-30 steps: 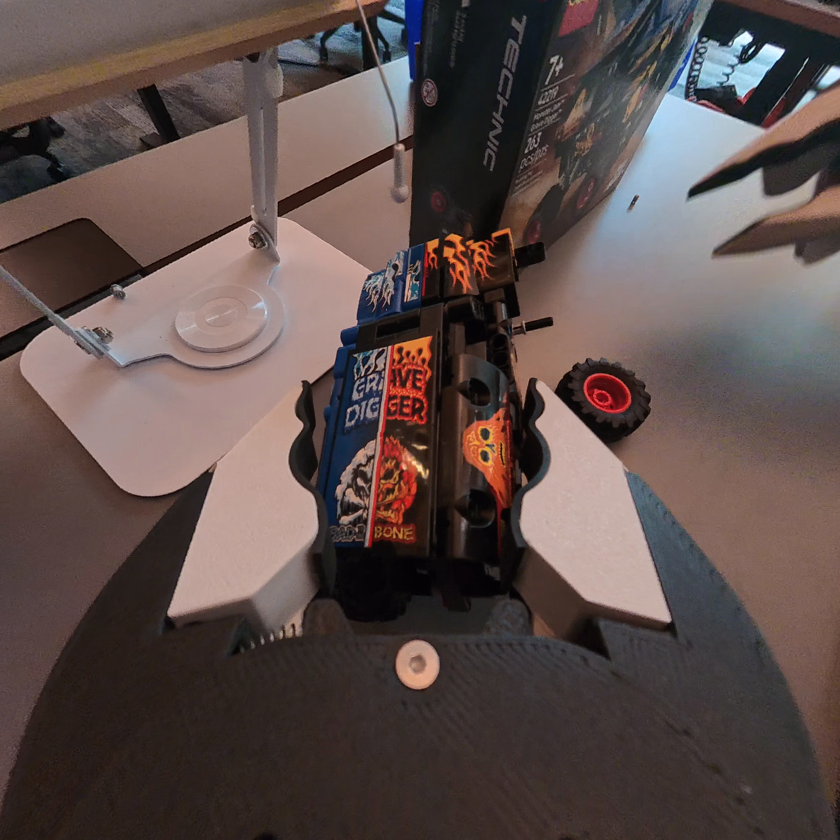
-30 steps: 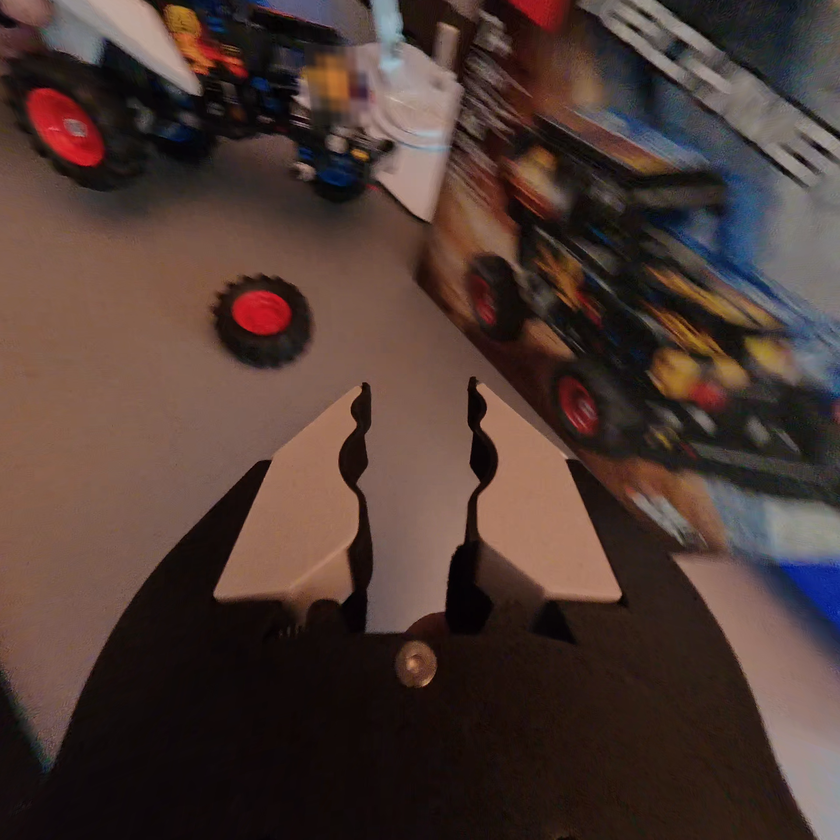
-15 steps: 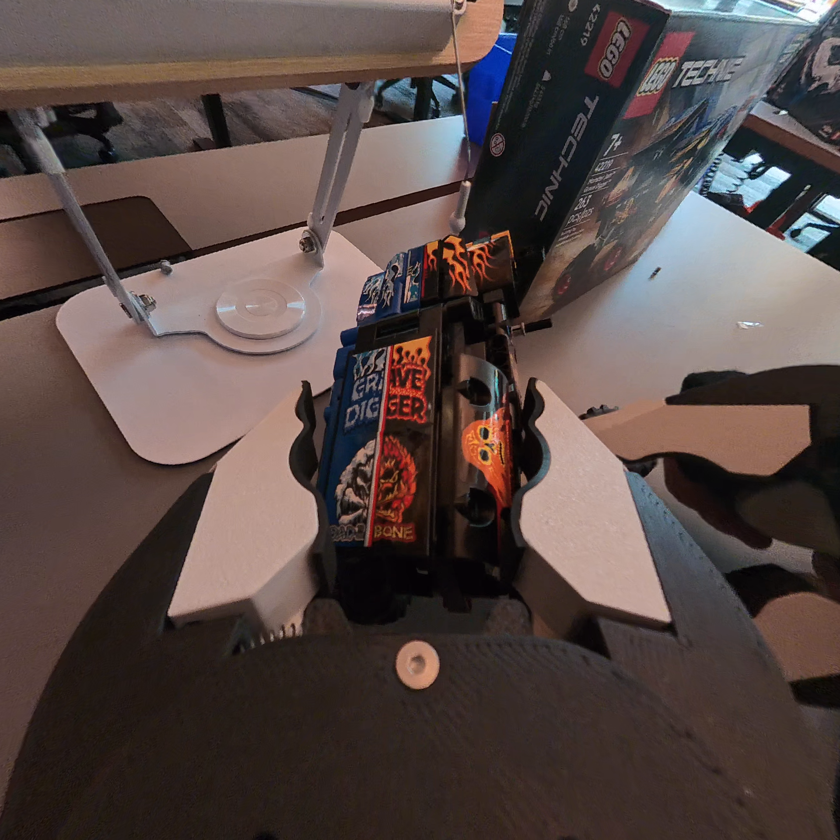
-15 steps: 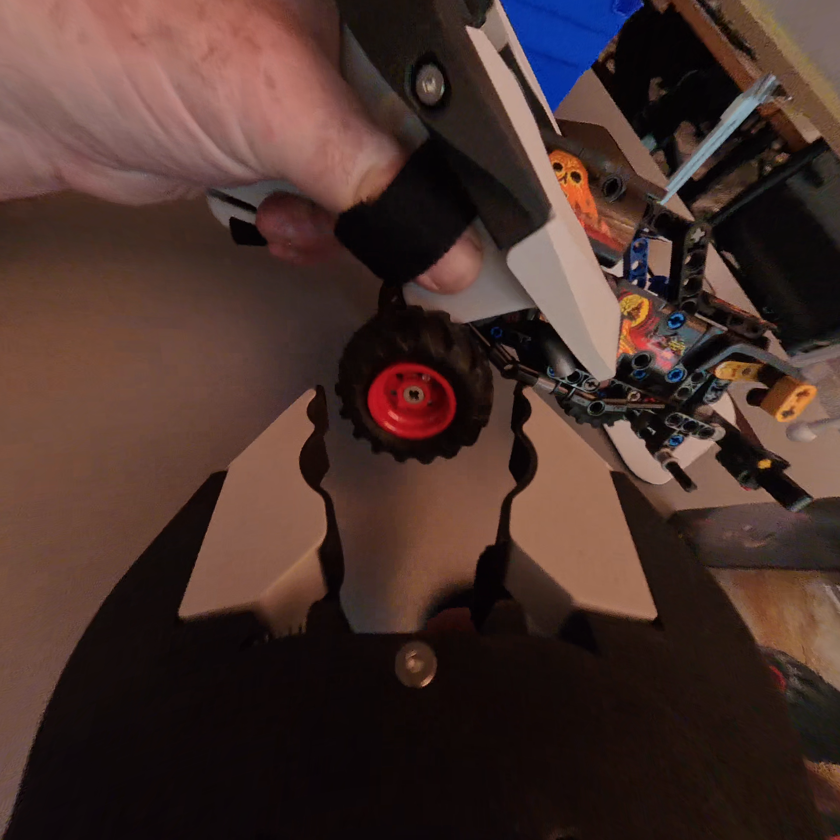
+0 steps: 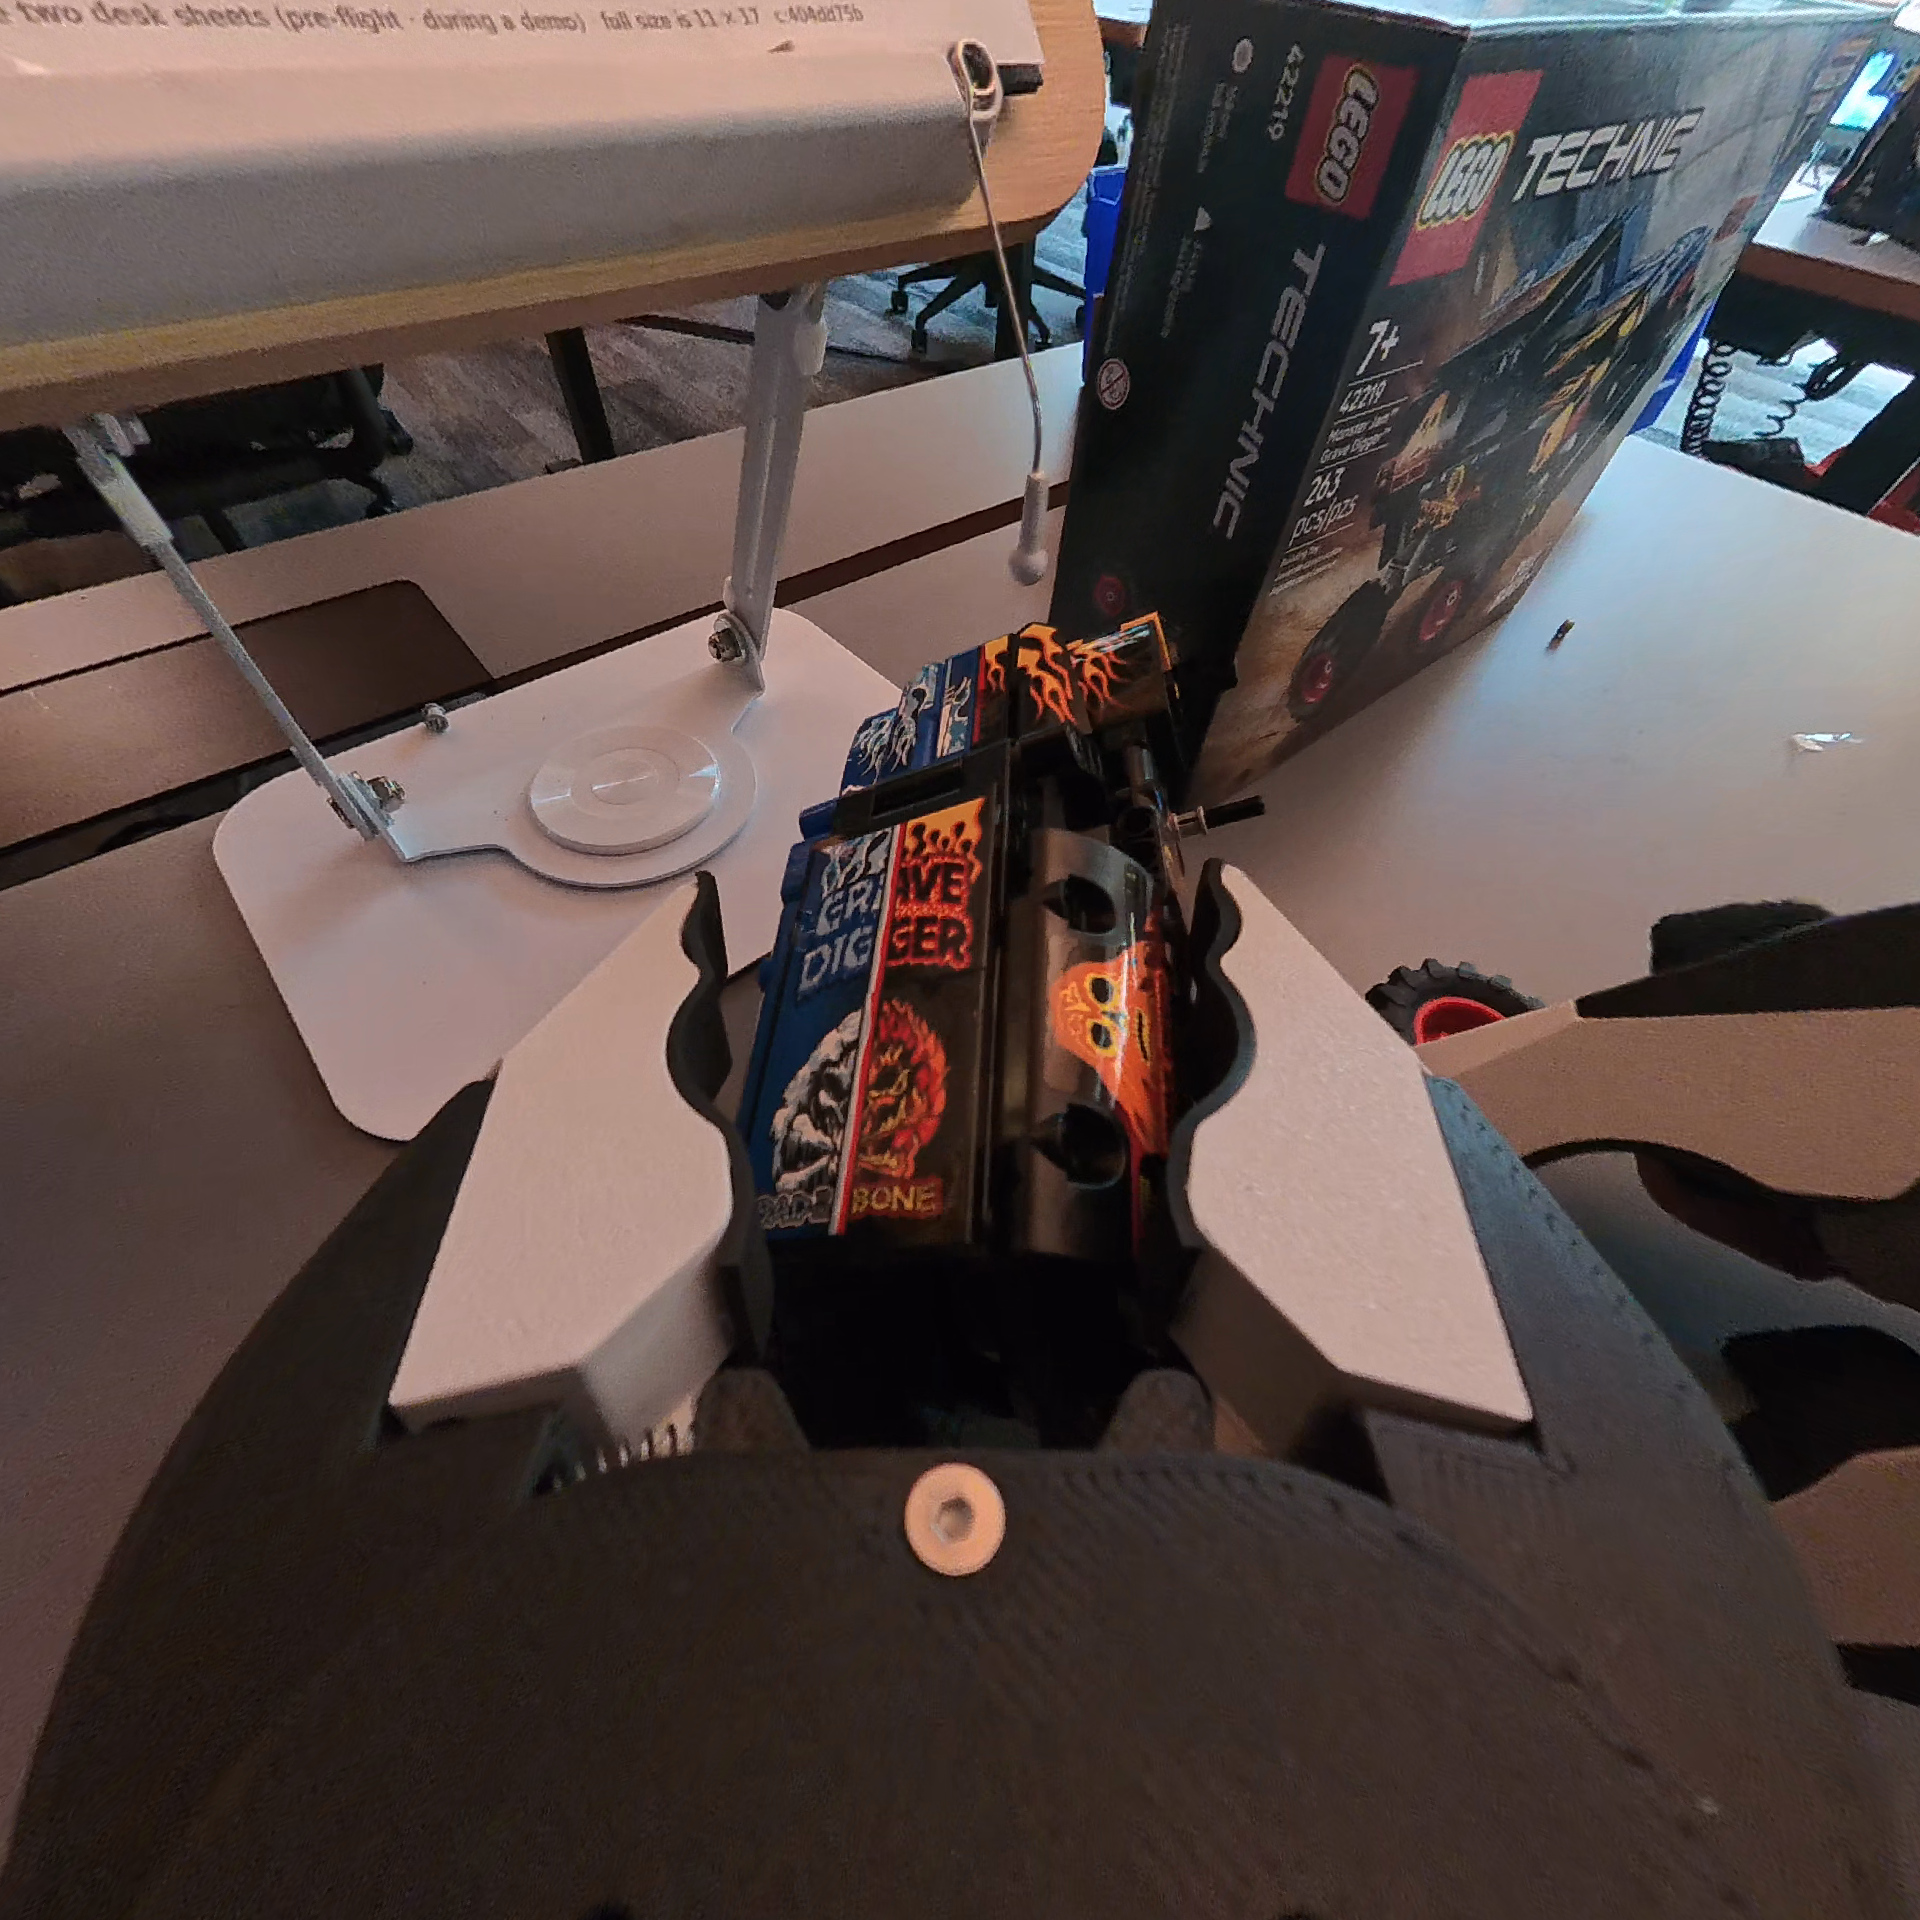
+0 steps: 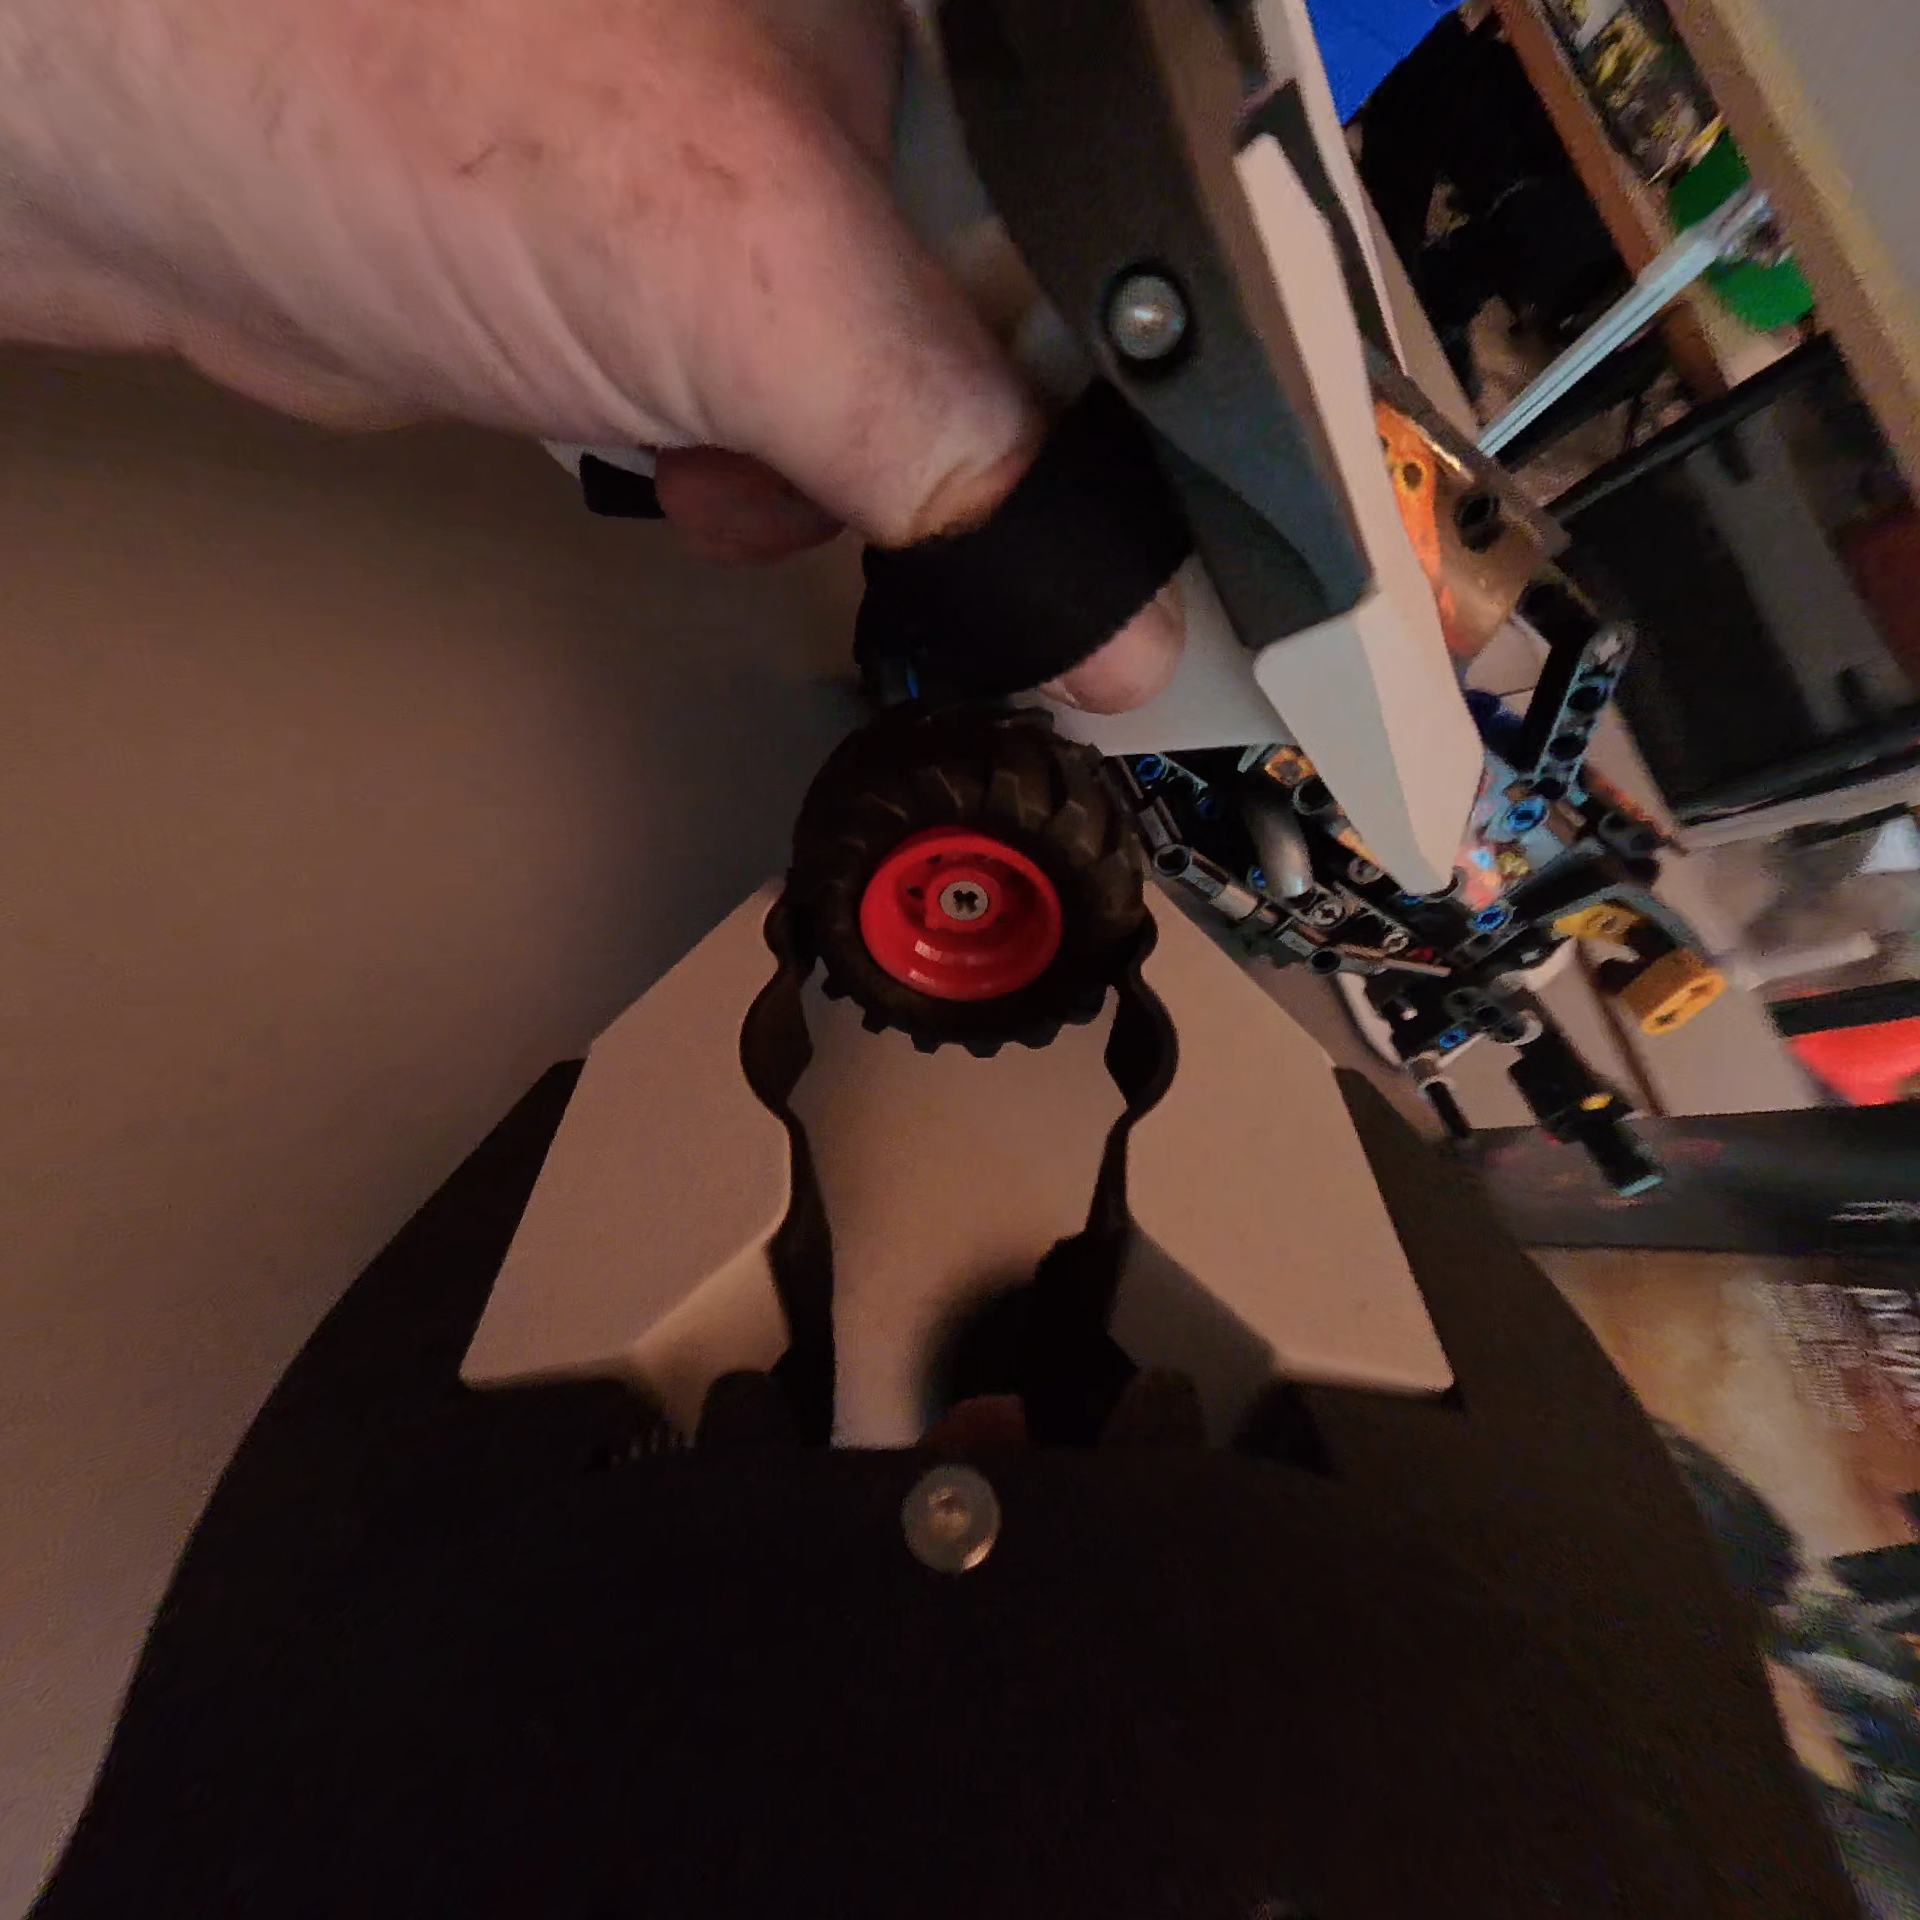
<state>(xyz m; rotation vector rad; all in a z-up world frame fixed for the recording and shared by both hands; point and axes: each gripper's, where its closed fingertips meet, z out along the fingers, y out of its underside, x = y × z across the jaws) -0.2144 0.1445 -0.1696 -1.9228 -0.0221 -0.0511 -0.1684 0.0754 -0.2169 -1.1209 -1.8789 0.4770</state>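
My left gripper (image 5: 958, 888) is shut on a toy brick truck (image 5: 935, 1039), black and blue with flame and skull stickers, and holds it by its sides above the table. A bare axle (image 5: 1226, 808) sticks out of the truck on the right. A black wheel with a red hub (image 6: 961, 914) sits between the tips of my right gripper (image 6: 958, 925), whose pads press the tyre on both sides. The wheel (image 5: 1449, 1003) also shows in the left wrist view, partly hidden behind a right gripper finger (image 5: 1662, 1060). A hand (image 6: 520, 208) holding the left gripper is just above the wheel.
A tall toy box (image 5: 1455, 364) stands upright just behind the truck. A white lamp base (image 5: 436, 914) with thin arms lies to the left on the grey table (image 5: 1610, 727). A tiny dark part (image 5: 1562, 631) lies at the far right. The truck's chassis (image 6: 1351, 935) is right of the wheel.
My right gripper swung away from the box to the wheel, opened wide, then narrowed onto the tyre. My left gripper kept its hold on the truck and tilted upward.
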